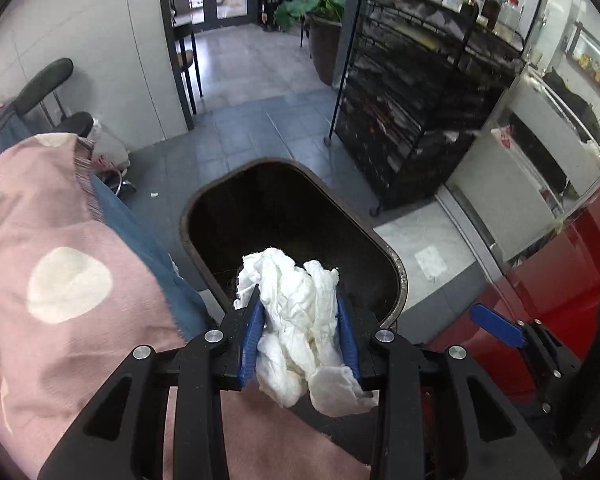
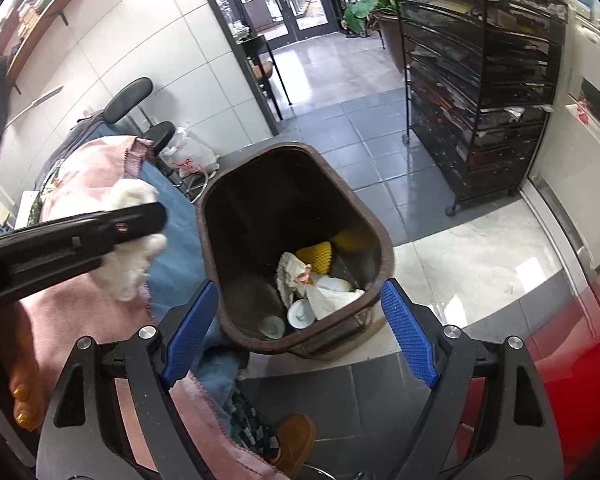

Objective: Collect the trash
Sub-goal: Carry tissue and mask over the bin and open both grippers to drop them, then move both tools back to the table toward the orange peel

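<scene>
My left gripper (image 1: 300,300) is shut on a crumpled white tissue wad (image 1: 300,320) and holds it over the near rim of a dark brown trash bin (image 1: 195,204). In the right wrist view the left gripper (image 2: 139,220) with the tissue (image 2: 131,264) shows from the side, left of the bin (image 2: 380,236). My right gripper (image 2: 295,304) is open and empty, its blue pads (image 2: 187,324) either side of the bin's near rim. The bin holds crumpled paper (image 2: 295,272), white cups (image 2: 300,314) and a yellow foam net (image 2: 318,258).
A pink cloth with white dots (image 1: 59,272) over a blue cloth covers the table at left. A black wire rack (image 1: 420,112) stands on the tiled floor at right. A red surface (image 1: 560,280) lies at far right. A black chair (image 2: 139,100) stands behind the table.
</scene>
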{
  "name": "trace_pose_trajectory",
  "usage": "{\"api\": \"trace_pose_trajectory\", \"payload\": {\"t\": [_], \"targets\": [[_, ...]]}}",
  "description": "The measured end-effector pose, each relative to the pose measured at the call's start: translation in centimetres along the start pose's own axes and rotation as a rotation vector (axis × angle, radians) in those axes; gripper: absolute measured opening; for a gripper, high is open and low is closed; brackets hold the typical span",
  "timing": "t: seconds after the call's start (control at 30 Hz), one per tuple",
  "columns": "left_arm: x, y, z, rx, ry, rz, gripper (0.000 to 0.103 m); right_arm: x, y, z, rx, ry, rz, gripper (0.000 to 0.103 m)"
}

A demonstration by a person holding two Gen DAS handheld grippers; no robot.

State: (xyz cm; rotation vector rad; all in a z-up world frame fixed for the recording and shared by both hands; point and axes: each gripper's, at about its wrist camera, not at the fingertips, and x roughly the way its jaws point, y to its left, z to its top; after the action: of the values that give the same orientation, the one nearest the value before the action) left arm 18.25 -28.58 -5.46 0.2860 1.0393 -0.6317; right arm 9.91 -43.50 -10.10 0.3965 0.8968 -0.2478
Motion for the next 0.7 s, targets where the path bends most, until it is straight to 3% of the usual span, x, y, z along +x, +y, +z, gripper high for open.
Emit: {"api": "trace_pose_trajectory", "payload": {"t": [0.07, 0.17, 0.2, 0.37, 0.7], "targets": [[1.0, -0.5, 0.3, 0.022, 0.023, 0.017, 0.045, 0.1, -0.5, -0.1, 0.01, 0.005, -0.006, 0.083], [1.5, -0.6, 0.3, 0.024, 0.02, 0.048, 0.077, 0.2, -1.0, -0.2, 0.018, 0.011, -0.018, 0.083], [1.4, -0.5, 0.2, 0.021, 0.01, 0.045, 0.081, 0.2, -1.1, -0.2, 0.02, 0.012, -0.021, 0.083], [0.1, -0.1, 0.0, -0.005, -0.032, 0.022, 0.091, 0.3, -1.6, -0.2, 0.035, 0.018, -0.028, 0.083], [-6.3, 1.5, -2.3, -0.024, -0.176, 0.035, 0.096, -0.2, 0.8, 0.2, -0.011, 0.015, 0.003, 0.083]]}}
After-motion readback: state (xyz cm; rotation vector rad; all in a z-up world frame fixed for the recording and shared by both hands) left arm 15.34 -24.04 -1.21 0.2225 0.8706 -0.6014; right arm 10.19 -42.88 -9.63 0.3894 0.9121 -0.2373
